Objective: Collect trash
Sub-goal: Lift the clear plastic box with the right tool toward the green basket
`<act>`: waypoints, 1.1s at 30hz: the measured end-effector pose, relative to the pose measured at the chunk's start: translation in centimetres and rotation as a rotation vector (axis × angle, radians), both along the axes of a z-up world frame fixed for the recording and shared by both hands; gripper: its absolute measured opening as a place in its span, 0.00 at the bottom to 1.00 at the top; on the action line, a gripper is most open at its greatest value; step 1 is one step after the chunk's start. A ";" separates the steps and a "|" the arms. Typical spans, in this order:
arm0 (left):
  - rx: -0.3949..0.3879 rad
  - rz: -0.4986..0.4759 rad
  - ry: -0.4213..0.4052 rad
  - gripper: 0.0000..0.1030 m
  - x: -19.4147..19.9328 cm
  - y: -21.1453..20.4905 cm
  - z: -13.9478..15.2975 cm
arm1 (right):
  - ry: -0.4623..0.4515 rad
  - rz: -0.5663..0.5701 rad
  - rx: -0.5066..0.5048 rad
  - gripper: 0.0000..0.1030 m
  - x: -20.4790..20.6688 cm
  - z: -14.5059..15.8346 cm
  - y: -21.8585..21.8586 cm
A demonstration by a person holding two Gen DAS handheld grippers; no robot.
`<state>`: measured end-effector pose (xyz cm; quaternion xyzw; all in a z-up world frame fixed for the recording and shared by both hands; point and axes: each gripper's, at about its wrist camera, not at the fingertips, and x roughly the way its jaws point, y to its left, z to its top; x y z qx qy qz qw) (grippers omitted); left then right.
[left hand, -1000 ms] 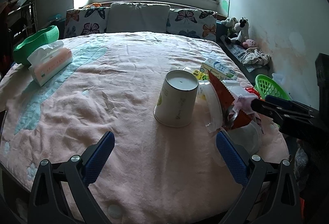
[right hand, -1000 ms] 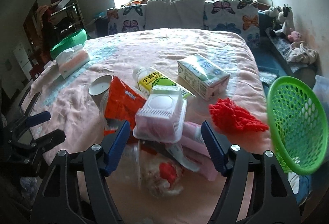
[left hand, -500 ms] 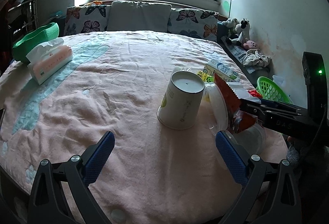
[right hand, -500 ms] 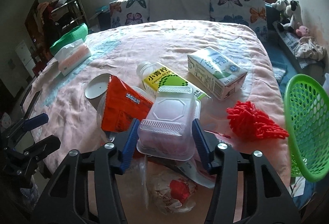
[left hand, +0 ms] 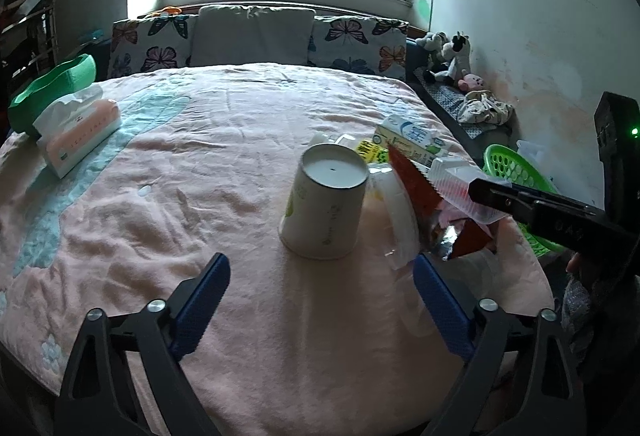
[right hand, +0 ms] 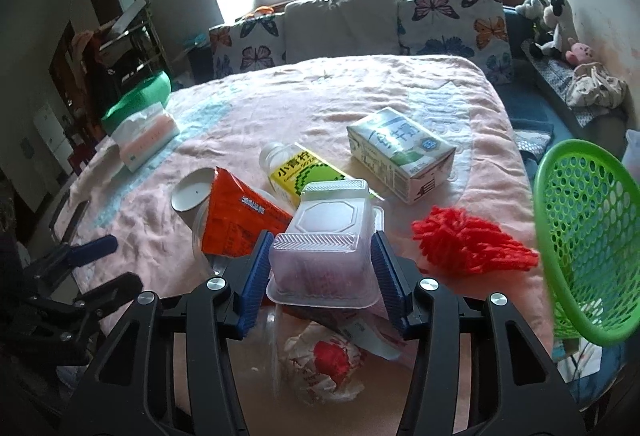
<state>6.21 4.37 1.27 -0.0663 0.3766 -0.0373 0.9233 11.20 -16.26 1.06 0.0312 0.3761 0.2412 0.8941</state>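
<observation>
Our right gripper [right hand: 322, 268] has just been closing and now clamps the clear plastic clamshell box [right hand: 326, 236] atop the trash heap on the pink bedspread [left hand: 240, 139]; our left gripper [left hand: 320, 304] has eased in slightly but stands wide apart, empty, before the upturned paper cup [left hand: 326, 203]. We judge the thin box could buckle or slip before reaching the green basket [right hand: 588, 252], since its walls flex.

A clear plastic clamshell box [right hand: 328, 236] sits upside down on the trash heap on the bed. Around it lie an orange snack wrapper [right hand: 236, 220], a yellow-labelled bottle [right hand: 296, 171], a milk carton [right hand: 400, 151], red netting [right hand: 468, 244] and an inverted paper cup [left hand: 324, 203].
</observation>
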 end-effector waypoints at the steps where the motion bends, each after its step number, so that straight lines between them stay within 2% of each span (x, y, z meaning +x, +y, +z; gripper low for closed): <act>1: -0.001 -0.007 0.001 0.85 0.1 -0.2 0.0 | -0.005 -0.002 0.007 0.49 -0.1 0.2 -0.3; 9: -0.006 -0.054 -0.001 0.83 0.3 -1.7 0.1 | -0.009 -0.017 0.078 0.48 -0.4 1.6 -2.3; 20: -0.024 -0.125 0.029 0.83 0.1 -3.5 -1.0 | -0.019 -0.037 0.112 0.48 -0.6 2.4 -3.4; 22: -0.037 -0.142 0.044 0.80 0.2 -3.8 -1.4 | -0.023 -0.038 0.116 0.48 -0.7 2.6 -3.6; 28: -0.074 -0.211 0.074 0.76 0.0 -5.3 -2.4 | -0.046 -0.040 0.127 0.48 -1.0 3.5 -4.1; 33: -0.048 -0.286 0.065 0.76 0.2 -6.7 -3.1 | -0.053 -0.049 0.137 0.48 -1.4 3.8 -4.9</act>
